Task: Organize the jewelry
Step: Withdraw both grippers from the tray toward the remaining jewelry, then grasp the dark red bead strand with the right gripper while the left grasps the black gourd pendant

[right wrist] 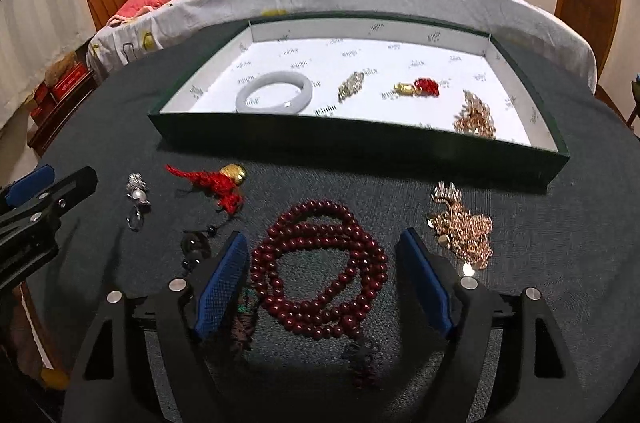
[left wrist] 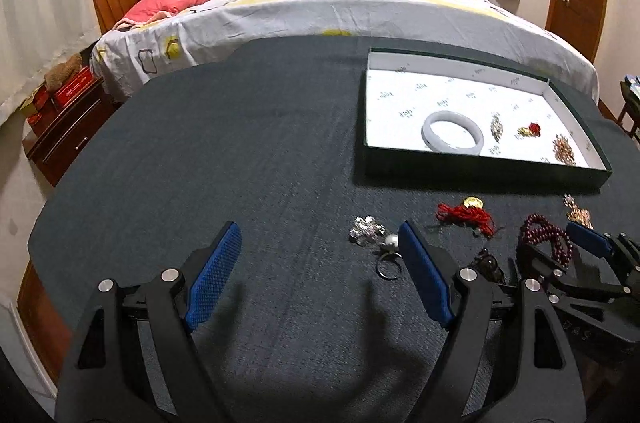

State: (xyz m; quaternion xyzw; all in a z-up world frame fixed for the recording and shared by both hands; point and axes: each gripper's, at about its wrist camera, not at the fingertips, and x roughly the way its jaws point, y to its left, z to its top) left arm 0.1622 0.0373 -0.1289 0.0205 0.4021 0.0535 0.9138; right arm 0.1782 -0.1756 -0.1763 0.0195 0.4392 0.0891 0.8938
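Right wrist view: the right tongs (right wrist: 324, 279) stand wide, straddling the dark red bead necklace (right wrist: 320, 271) lying on the bench (right wrist: 560, 263). The left tongs (left wrist: 320, 279) gape wide over bare cloth, holding nothing.

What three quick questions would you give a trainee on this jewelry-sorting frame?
1. True or false: the pale bangle lies inside the tray.
2. Which item sits between the open right gripper's fingers: A) dark red bead necklace, B) the pearl charm, C) the rose-gold chain?
3. Is the left gripper holding anything?

Key: 1 true; 2 A; 3 no, it is open over bare cloth.
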